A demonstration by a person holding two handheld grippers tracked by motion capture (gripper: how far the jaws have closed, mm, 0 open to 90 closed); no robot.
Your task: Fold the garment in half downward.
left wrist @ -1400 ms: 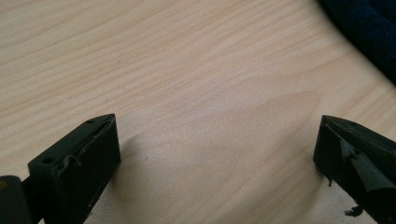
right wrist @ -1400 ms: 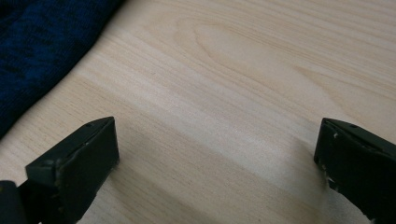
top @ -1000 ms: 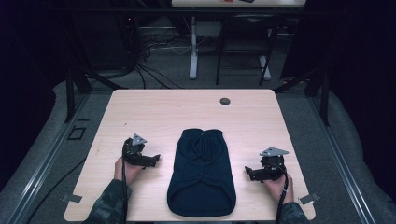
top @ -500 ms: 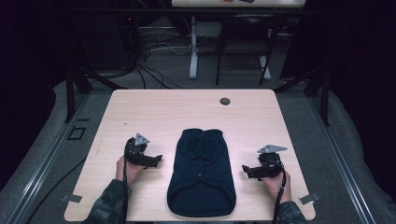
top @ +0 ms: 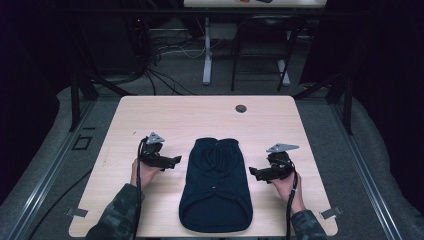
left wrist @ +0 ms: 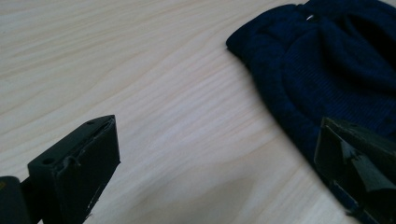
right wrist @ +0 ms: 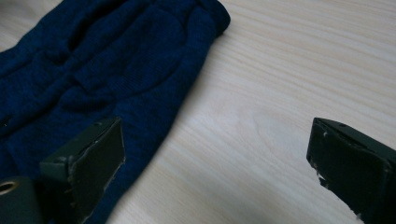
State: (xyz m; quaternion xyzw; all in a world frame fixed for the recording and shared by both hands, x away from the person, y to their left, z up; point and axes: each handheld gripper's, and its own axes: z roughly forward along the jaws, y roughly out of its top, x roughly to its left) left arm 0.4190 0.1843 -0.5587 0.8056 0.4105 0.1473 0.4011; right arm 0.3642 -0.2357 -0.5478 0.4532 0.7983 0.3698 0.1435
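Light wood table in a dark room, folded navy knit sweater lying flat at the near centre. Left gripper and right gripper sit just beside its left and right edges, jaws spread wide, both empty; no clear contact with the fabric. Farther back, a small dark round grommet near the far edge.
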